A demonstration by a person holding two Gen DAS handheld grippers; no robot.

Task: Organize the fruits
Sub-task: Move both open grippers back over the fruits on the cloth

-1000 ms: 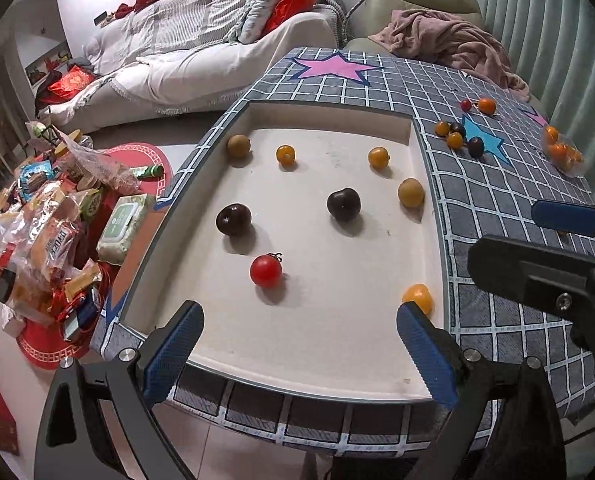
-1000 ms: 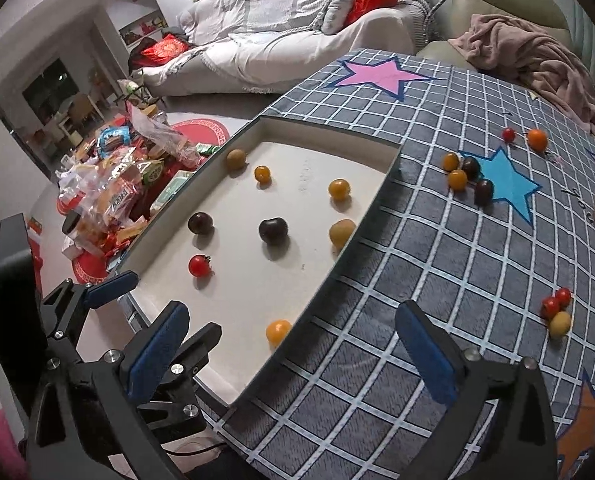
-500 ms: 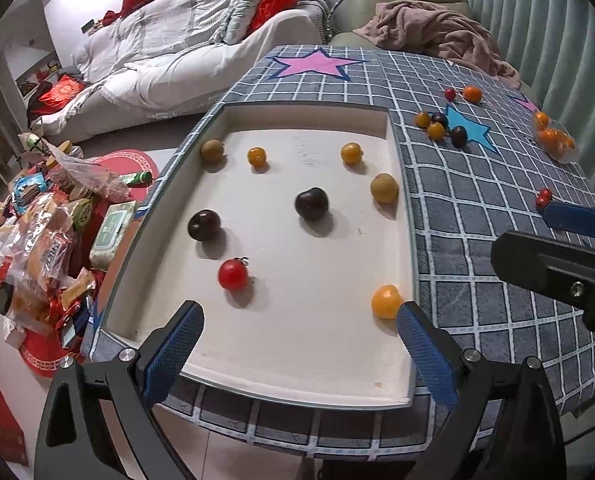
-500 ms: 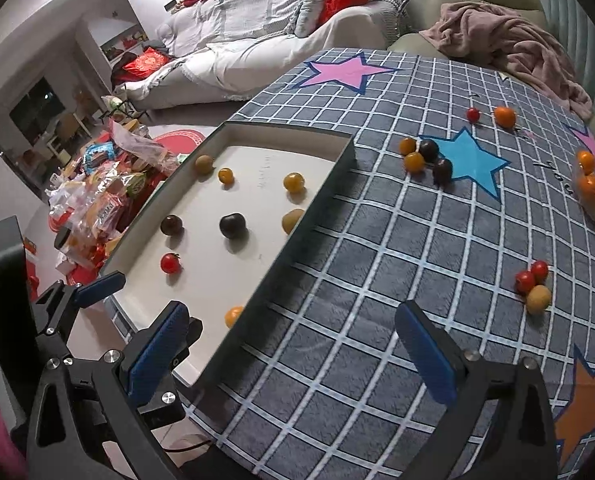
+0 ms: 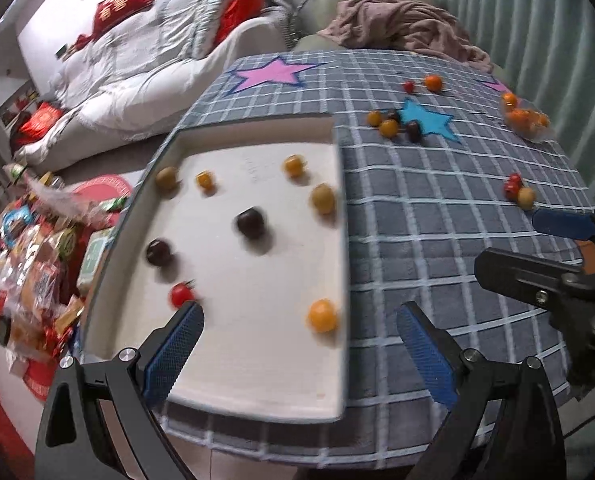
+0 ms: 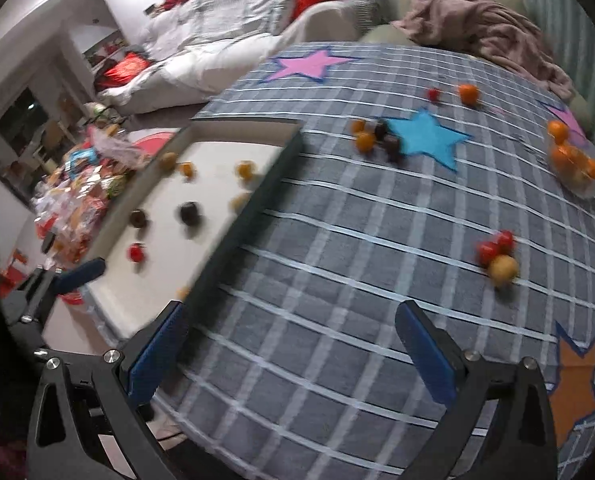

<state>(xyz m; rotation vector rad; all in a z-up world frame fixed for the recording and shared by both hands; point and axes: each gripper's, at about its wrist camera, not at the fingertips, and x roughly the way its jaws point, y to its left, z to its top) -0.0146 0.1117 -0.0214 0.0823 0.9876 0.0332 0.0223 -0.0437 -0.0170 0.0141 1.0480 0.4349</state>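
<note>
Both the left gripper and the right gripper are spread, empty. Approach the yellow round fruit, right of the white shallow tray, slowly, pinching gently.

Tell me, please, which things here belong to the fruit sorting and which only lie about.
For the job:
- shallow white rectangular tray
- small round fruits in the tray
- loose small fruits on the grey checked cloth

Only lying about:
- pink crumpled blanket
- snack packets on the floor
- red cushions

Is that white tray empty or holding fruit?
Holding fruit. The white tray has about eight pieces spread inside, including an orange one and a dark one.
</note>
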